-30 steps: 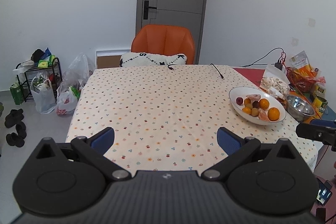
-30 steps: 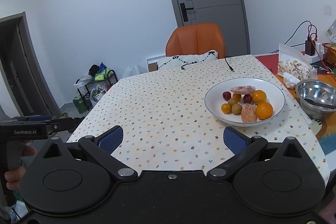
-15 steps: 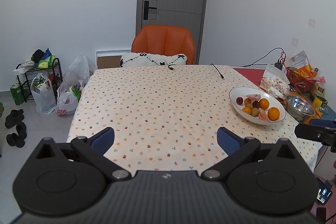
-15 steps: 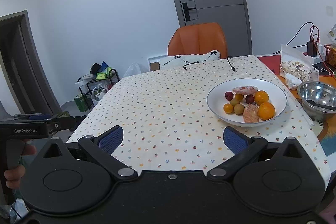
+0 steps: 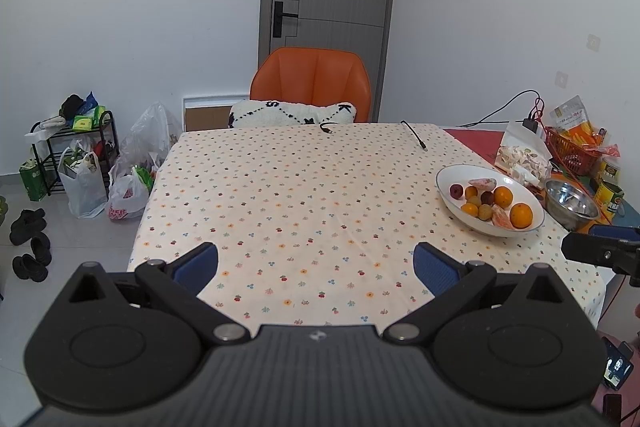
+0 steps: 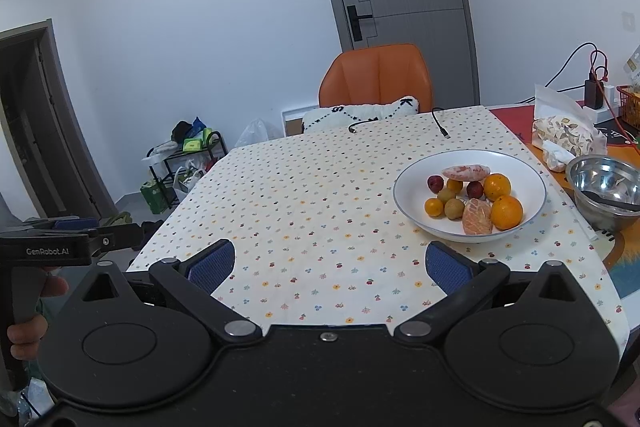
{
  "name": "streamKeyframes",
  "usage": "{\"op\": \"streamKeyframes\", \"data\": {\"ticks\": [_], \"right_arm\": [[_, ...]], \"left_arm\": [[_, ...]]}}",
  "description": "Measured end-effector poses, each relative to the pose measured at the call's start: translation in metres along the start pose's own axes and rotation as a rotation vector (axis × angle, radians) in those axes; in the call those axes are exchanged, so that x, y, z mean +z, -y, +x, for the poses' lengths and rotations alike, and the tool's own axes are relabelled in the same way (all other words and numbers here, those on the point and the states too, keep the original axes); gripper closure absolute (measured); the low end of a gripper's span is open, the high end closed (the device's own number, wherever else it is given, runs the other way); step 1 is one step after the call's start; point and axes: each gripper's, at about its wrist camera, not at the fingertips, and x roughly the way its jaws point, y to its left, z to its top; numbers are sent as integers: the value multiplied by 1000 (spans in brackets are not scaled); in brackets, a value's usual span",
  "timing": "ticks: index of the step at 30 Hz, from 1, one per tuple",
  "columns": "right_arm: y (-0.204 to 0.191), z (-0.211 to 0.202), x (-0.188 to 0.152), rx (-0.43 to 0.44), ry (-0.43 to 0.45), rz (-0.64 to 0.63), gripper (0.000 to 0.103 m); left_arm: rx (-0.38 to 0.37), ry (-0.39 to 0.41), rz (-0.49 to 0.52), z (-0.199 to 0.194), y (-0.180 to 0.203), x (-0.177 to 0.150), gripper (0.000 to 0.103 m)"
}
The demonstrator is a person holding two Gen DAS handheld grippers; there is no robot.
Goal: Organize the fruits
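- We stand at the table, its flowered cloth bare apart from two cable ends far from the white bowl.
- That bowl, on the cloth beside a steel bowl, holds all the fruits we see: oranges, small round ones, peeled segments.
- We hold the left gripper and right gripper short of the bowl, both spread wide and empty.
- Fruit gathered this way fits sorting finished or fruit awaiting sorting.

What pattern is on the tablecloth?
Cream tablecloth with tiny multicoloured flowers; clearest in the right wrist view.
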Motion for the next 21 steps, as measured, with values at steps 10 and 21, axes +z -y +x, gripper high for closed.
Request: {"op": "streamKeyframes", "data": {"ticks": [10, 21], "right_arm": [[2, 0, 0, -6, -1, 2, 0], [3, 0, 1, -7, 3, 5, 0]], "left_arm": [[-1, 3, 0, 0, 1, -1, 0], [-3, 1, 3, 0, 2, -1, 0]]}}
